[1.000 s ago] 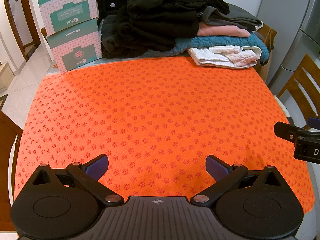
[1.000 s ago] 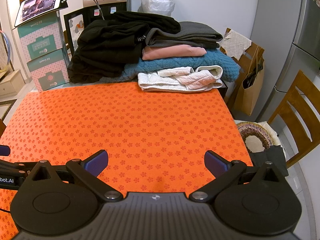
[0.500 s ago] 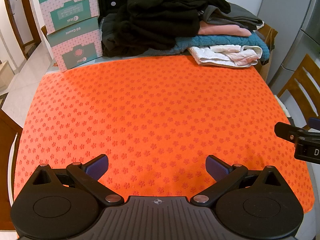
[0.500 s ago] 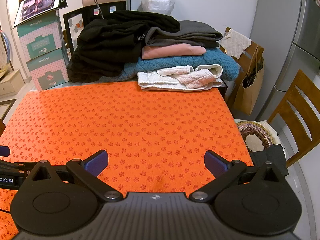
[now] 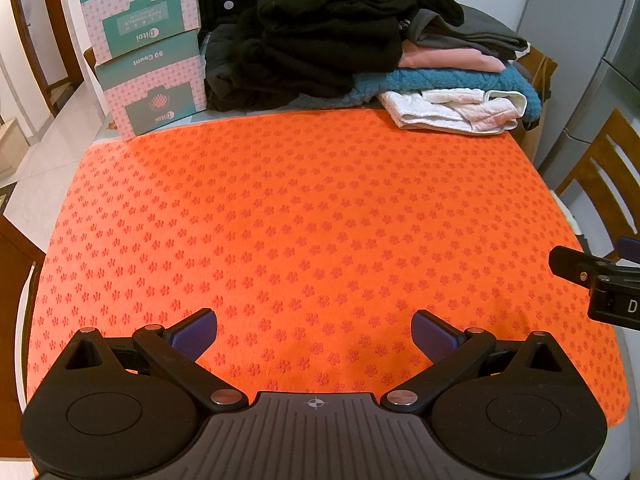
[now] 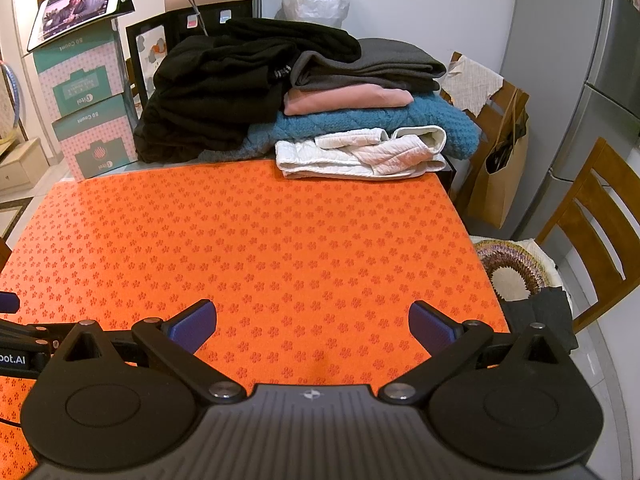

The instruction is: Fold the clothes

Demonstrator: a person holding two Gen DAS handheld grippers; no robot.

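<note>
The left gripper (image 5: 314, 330) is spread wide, grasping nothing, its pads (image 5: 195, 332) hovering over the orange table (image 5: 304, 200) at the bottom of the frame. The right gripper (image 6: 312, 326) is likewise released and empty above the same cloth. The clothes (image 6: 320, 96) lie piled at the table's far edge, upper centre, beside stacked boxes (image 6: 86, 104) at upper left.

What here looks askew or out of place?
The black garments lie bunched and unfolded, slumped against the folded stack at the far edge. The white piece in front is loosely rumpled. Both claws, left and right, are open and empty.
</note>
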